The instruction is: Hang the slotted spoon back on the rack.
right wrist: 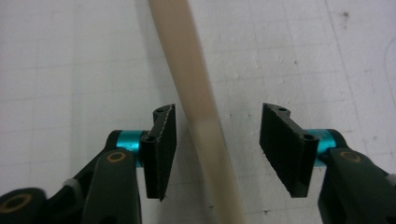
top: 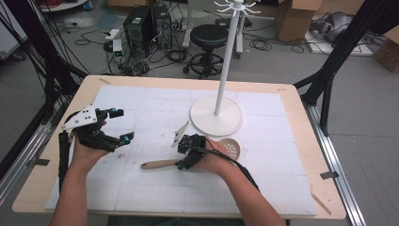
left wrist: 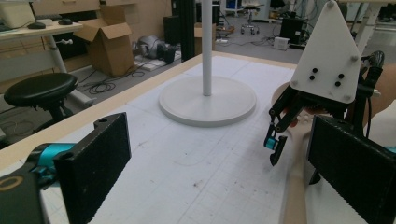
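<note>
A slotted spoon with a pale wooden handle lies flat on the white mat; its round perforated head rests near the stand. My right gripper hangs over the handle, open, one jaw on each side of the handle with a gap on both sides. The right gripper touches nothing. My left gripper is held open above the table's left part, nothing between its jaws. From the left gripper, I see the right gripper and the handle ahead.
A white stand with a round base and tall pole rises at the table's middle back, base close to the spoon head. Beyond the table are a black stool, computer towers and cardboard boxes.
</note>
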Tool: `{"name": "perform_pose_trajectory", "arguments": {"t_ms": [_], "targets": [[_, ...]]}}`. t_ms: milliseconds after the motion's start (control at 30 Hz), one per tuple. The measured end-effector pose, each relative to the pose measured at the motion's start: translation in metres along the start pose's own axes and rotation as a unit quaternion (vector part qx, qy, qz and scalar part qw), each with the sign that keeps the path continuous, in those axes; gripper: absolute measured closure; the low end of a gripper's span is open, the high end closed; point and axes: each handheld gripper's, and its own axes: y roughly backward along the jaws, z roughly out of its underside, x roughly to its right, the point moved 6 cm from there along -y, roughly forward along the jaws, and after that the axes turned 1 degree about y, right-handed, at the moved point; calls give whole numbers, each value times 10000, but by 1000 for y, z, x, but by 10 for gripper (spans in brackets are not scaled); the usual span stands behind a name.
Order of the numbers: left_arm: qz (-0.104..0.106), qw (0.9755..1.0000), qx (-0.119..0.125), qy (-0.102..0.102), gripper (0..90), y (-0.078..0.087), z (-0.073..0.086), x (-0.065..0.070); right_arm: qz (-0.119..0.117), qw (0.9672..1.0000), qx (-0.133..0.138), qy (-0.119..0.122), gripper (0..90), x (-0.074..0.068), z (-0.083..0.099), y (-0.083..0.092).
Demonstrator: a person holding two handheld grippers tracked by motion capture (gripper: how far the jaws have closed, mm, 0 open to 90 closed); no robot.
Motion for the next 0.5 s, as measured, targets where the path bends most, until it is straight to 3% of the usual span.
{"name": "perform_pose_trajectory", "arguments": {"t_ms": [133, 467, 500], "targets": [[0, 10000, -4, -1, 70, -1, 0, 0, 21, 9998, -216, -22, 542, -2, 1, -7], [-31, 10000, -69, 17, 70, -1, 2, -1, -128, 9989, -310, -324, 662, -4, 3, -5], [-32, 10000, -66, 17, 70, 0, 2, -1, -148, 9993, -241, -256, 665, -3, 2, -6]]}}
